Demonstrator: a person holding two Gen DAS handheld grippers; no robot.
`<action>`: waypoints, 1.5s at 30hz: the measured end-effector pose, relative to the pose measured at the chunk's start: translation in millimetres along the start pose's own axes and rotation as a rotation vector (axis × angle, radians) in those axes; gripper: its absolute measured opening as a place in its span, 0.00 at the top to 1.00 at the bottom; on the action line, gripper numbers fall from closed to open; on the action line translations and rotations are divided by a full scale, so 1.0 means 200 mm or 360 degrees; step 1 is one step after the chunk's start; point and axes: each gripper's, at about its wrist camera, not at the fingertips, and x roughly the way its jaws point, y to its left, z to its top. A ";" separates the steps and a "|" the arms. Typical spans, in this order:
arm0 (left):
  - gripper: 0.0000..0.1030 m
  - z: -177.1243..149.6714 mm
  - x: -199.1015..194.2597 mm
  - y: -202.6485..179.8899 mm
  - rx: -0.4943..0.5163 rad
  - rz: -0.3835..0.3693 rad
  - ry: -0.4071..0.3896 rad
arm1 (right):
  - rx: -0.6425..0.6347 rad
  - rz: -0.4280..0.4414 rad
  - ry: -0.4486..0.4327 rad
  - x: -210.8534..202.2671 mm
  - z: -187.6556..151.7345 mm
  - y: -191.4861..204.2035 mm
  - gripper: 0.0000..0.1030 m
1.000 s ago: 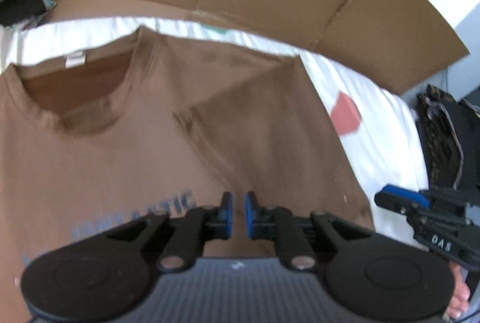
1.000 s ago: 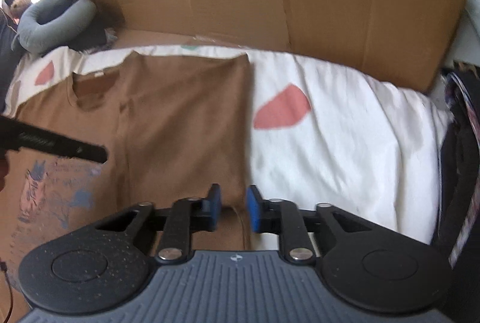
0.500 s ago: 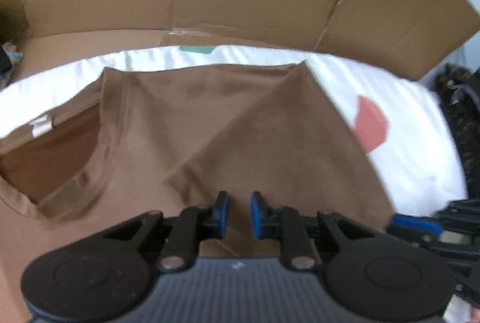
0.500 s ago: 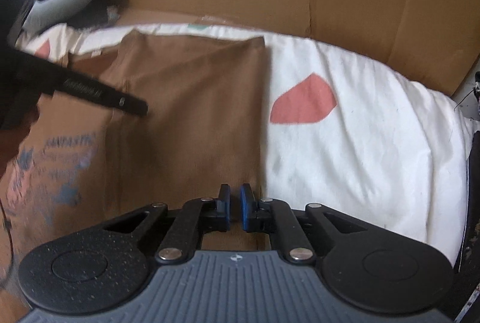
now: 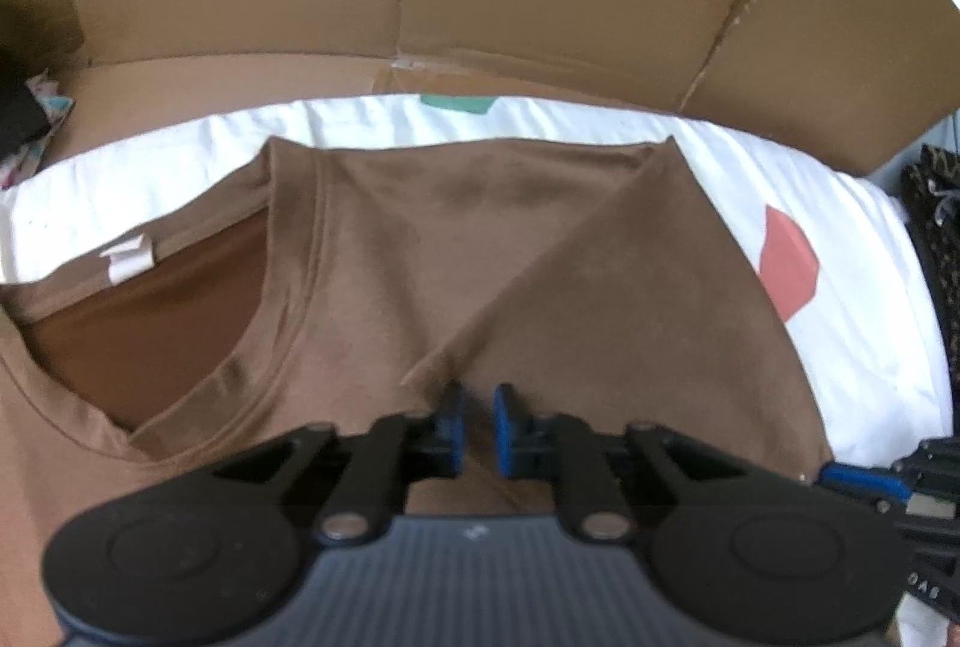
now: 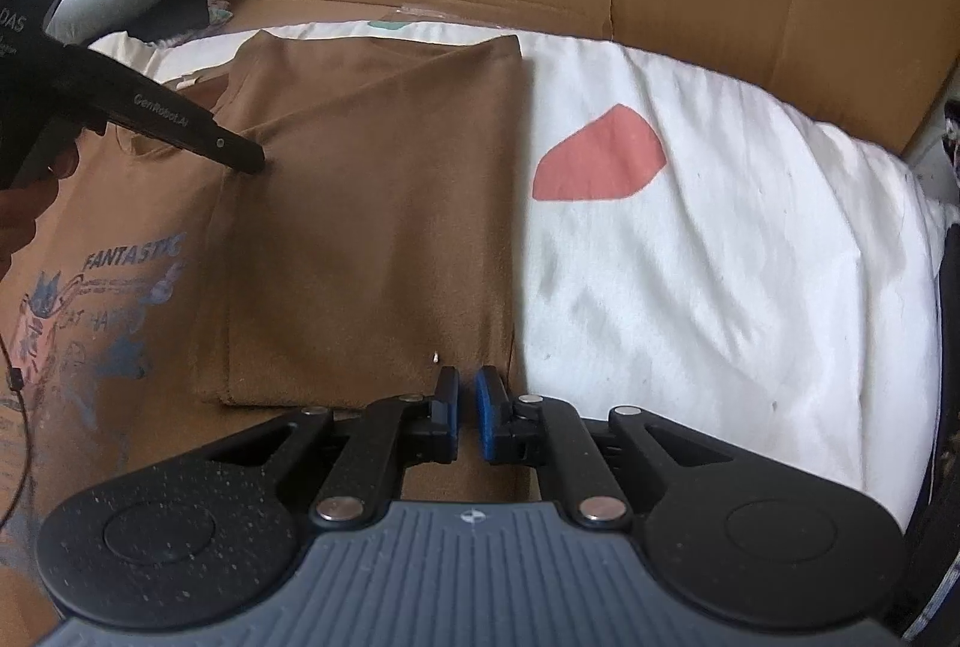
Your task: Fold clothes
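Left claw [image 5: 477, 428] has just been opening, its pads a little apart over the folded sleeve with nothing pinched; right claw [image 6: 467, 422] sits barely parted, empty, at lower centre. I see the brown T-shirt [image 6: 372, 203] flat on the bed [image 6: 720, 257]: soft, light, limp, best pinched at a doubled edge. Both point steeply down.

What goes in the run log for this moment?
task: fold clothes | brown T-shirt: one side folded over, flat on white sheet | left gripper: jaws just opening, empty | right gripper: narrow gap, empty
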 end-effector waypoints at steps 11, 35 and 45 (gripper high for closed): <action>0.33 -0.03 -0.32 0.00 0.0033 0.0084 -0.0034 | 0.0043 0.0061 0.0102 -0.14 -0.04 0.03 0.59; 0.16 -0.03 -1.40 -0.02 -0.0208 0.0178 0.0051 | 0.0326 0.0049 0.0172 -0.95 0.30 0.08 0.17; 0.13 -0.14 -1.85 -0.09 -0.0458 0.0247 0.0016 | 0.0361 0.0077 0.0221 -1.32 0.46 0.05 0.15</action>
